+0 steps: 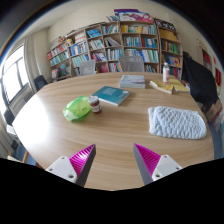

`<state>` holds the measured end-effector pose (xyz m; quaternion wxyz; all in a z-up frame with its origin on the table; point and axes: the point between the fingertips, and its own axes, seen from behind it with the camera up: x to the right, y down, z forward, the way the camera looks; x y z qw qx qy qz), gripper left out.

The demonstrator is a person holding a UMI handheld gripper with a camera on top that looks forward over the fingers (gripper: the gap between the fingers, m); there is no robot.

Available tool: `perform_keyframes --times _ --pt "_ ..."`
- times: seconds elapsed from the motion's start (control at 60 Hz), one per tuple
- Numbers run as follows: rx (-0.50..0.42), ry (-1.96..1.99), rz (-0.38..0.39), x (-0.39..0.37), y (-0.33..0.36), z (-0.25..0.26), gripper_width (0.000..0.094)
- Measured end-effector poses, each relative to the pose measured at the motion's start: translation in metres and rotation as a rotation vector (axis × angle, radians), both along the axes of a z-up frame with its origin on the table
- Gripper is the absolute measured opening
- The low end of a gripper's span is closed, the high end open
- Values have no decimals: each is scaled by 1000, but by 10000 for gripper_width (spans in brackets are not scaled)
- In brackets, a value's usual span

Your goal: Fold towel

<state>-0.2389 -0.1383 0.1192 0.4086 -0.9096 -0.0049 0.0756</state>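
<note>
A round wooden table (60, 125) with a smooth, pale grain fills the scene. On it, toward its right edge, lies the towel (177, 122): a light blue-white cloth with a bumpy, waffle-like texture, folded into a soft-cornered oblong. It rests flat on the tabletop, ahead of the gripper (114, 160) and off to the right of the right finger, not between the fingers and not touching them. The two fingers, with magenta pads (82, 158) on their inner faces, stand wide apart with bare wood between them; they hold nothing.

Near the table's middle lie a crumpled green plastic bag (77, 108), a small dark-lidded jar (95, 103) just beside it, and a flat teal book (110, 95). Toward the far edge sit a stack of papers (132, 80) and a white bottle (166, 72). Wooden bookshelves (110, 45) packed with books line the wall beyond.
</note>
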Motion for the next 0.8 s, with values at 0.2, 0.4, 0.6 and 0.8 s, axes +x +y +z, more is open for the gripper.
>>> perform_keyframes --times 0.2,0.4,0.6,0.8 --pt "21 -149 -35 106 89 -47 739" --pt "-31 -165 10 156 141 -83 585" --pt "-107 -146 -48 177 142 -133 290" --pt "-146 -220 -25 187 142 -134 28"
